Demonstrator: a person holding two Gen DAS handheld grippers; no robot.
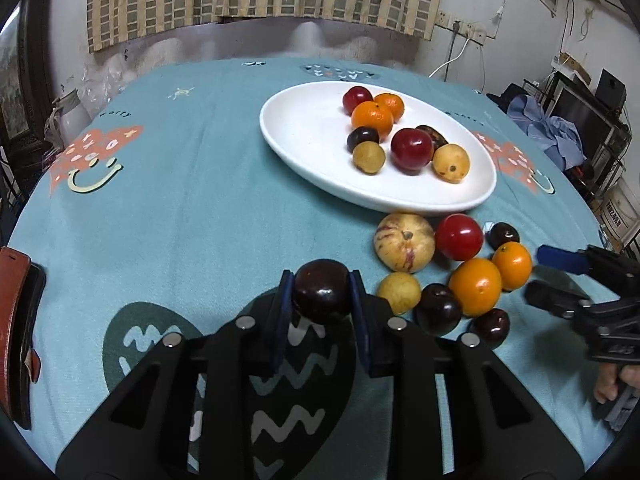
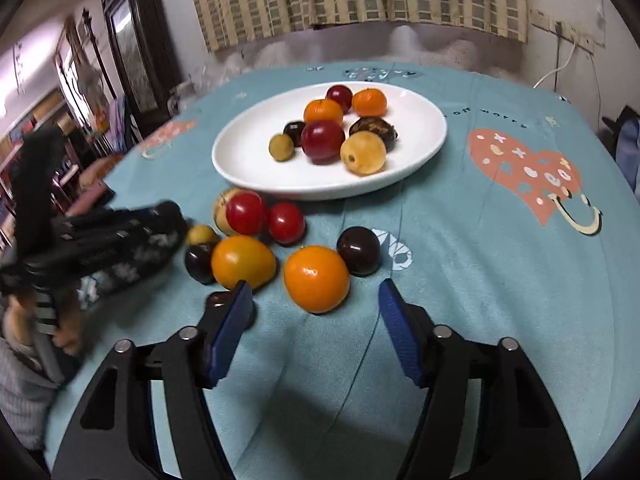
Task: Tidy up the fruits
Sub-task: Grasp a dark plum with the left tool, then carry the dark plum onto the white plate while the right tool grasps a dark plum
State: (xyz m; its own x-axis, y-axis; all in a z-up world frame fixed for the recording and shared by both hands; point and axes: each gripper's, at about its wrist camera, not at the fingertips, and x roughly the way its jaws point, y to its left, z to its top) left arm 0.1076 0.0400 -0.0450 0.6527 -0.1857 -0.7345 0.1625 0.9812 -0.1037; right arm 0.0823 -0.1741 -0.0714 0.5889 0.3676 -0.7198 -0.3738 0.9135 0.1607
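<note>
My left gripper (image 1: 322, 294) pinches a dark plum (image 1: 322, 291); right gripper (image 2: 314, 316) spread short of an orange (image 2: 316, 278); plate (image 1: 304, 148) holds about eight fruits; roughly eight more loose on the tablecloth (image 1: 192, 208), count uncertain.

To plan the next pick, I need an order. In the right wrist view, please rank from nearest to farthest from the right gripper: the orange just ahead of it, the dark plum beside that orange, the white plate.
1. Orange: just ahead of the open right gripper.
2. Dark plum: behind the orange, slightly right.
3. White plate: farthest, mid-table.
</note>
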